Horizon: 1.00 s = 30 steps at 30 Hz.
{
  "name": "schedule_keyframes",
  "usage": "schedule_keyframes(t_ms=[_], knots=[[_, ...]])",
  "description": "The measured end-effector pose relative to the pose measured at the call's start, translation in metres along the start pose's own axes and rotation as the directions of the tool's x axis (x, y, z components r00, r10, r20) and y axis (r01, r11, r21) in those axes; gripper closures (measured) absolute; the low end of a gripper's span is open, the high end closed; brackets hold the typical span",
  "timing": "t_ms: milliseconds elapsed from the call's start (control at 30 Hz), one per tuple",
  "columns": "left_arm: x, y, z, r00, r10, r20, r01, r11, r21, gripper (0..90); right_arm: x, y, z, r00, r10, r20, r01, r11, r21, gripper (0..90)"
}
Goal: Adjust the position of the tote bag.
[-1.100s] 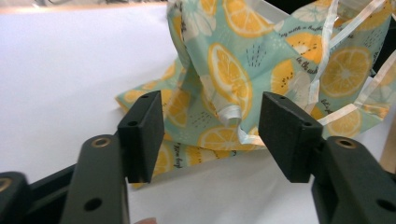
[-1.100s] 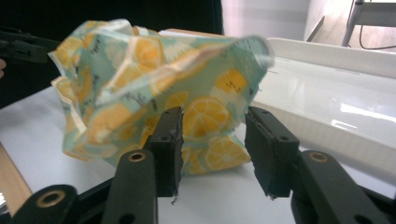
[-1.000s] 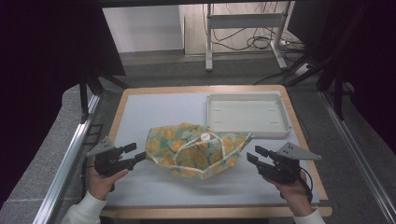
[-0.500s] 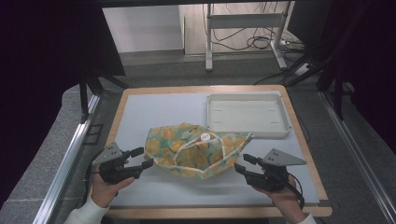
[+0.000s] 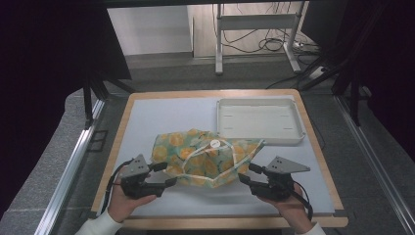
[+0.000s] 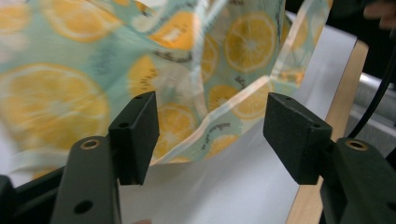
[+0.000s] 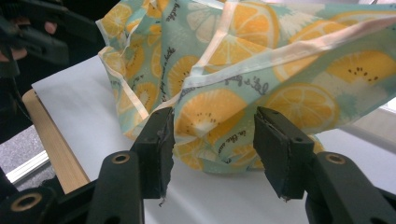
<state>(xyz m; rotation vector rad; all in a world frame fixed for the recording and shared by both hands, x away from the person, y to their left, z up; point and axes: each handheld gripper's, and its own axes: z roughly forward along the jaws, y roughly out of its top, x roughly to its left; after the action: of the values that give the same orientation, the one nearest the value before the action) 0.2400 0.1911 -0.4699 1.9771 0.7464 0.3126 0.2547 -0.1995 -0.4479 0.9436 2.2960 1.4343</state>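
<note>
Lying crumpled mid-counter point(image 5: 147, 117), the citrus-print cloth point(image 5: 205, 156) is sitting just before the white tray point(image 5: 259, 120). Flanking it, the left tool point(image 5: 164, 174) and right tool point(image 5: 246, 175) are gaping, released; cloth edges are showing between both jaws, ungripped.

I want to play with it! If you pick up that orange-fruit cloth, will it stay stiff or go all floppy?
Probably floppy: the cloth lies crumpled in soft folds. It looks thin, so likely light. Lifted by one edge, the rest would probably sag, which may be why both the left tool and right tool reach for it.
</note>
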Motion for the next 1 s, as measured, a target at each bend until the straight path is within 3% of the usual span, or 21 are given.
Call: schedule_keyframes(t_ms=[167,300,467,667,733,900,933,1000], knots=[[-0.007,0.004,0.021,0.9976,0.058,0.039,-0.060,0.9962,0.063,36.6,-0.001,-0.001,0.000,0.9999,0.011,0.002,-0.011,1.000,-0.001,48.2],[-0.018,0.010,0.027,0.9927,0.100,0.067,-0.104,0.9927,0.061,38.8,-0.002,-0.001,0.000,0.9999,0.012,0.001,-0.012,1.000,0.000,48.3],[-0.028,0.022,0.045,0.9843,0.142,0.104,-0.152,0.9838,0.095,39.2,-0.004,-0.003,0.001,0.9997,0.025,-0.002,-0.025,1.000,0.001,48.4],[-0.027,0.032,0.072,0.9784,0.136,0.156,-0.158,0.9778,0.138,37.9,-0.005,-0.004,-0.001,0.9995,0.032,-0.004,-0.032,0.999,-0.001,48.4],[-0.029,0.030,0.085,0.9760,0.140,0.166,-0.170,0.9688,0.180,37.3,-0.006,-0.004,-0.002,0.9994,0.035,-0.002,-0.035,0.999,-0.002,48.5],[-0.026,0.022,0.094,0.9766,0.153,0.152,-0.184,0.9587,0.217,37.1,-0.009,-0.006,-0.005,0.9988,0.049,-0.002,-0.049,0.999,-0.011,48.9],[-0.026,0.021,0.095,0.9780,0.148,0.147,-0.178,0.9600,0.216,38.7,-0.010,-0.006,-0.005,0.9985,0.054,-0.003,-0.054,0.998,-0.011,48.9],[-0.025,0.017,0.098,0.9770,0.163,0.138,-0.192,0.9533,0.233,42.5,-0.010,-0.006,-0.005,0.9984,0.056,-0.002,-0.057,0.998,-0.013,49.0]])
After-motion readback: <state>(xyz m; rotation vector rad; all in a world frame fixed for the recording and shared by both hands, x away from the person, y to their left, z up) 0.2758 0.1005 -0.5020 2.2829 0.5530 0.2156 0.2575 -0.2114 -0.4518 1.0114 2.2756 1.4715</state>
